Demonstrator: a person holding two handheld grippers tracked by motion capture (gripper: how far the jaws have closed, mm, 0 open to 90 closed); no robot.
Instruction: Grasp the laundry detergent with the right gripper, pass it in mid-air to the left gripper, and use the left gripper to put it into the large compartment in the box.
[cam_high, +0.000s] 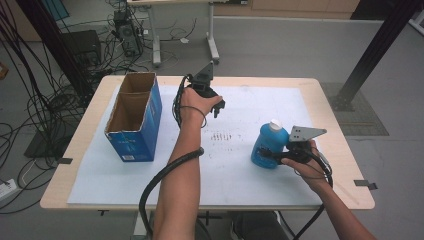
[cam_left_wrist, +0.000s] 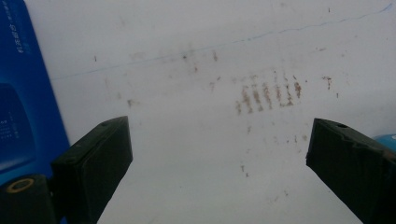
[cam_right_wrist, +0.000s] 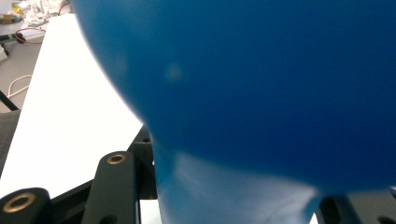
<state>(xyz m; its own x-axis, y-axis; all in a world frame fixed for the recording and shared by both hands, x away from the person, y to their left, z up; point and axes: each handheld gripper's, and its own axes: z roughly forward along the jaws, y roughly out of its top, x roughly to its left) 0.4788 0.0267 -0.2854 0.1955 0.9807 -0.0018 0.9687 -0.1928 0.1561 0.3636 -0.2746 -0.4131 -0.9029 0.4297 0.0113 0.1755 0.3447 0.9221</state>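
The right gripper (cam_high: 274, 154) is clamped on a blue bottle (cam_high: 269, 145) with a white cap, which stands upright on the white mat (cam_high: 250, 185), well to the right of the open blue carton (cam_high: 134, 117). The left gripper (cam_high: 216, 107) hangs between carton and bottle with its jaws spread wide and empty, above the brownish marks (cam_left_wrist: 266, 95) on the mat. Nothing stands between bottle and carton.

Left gripper (cam_high: 216, 106) gapes (jaws wide); right gripper (cam_high: 272, 154) is clamped.
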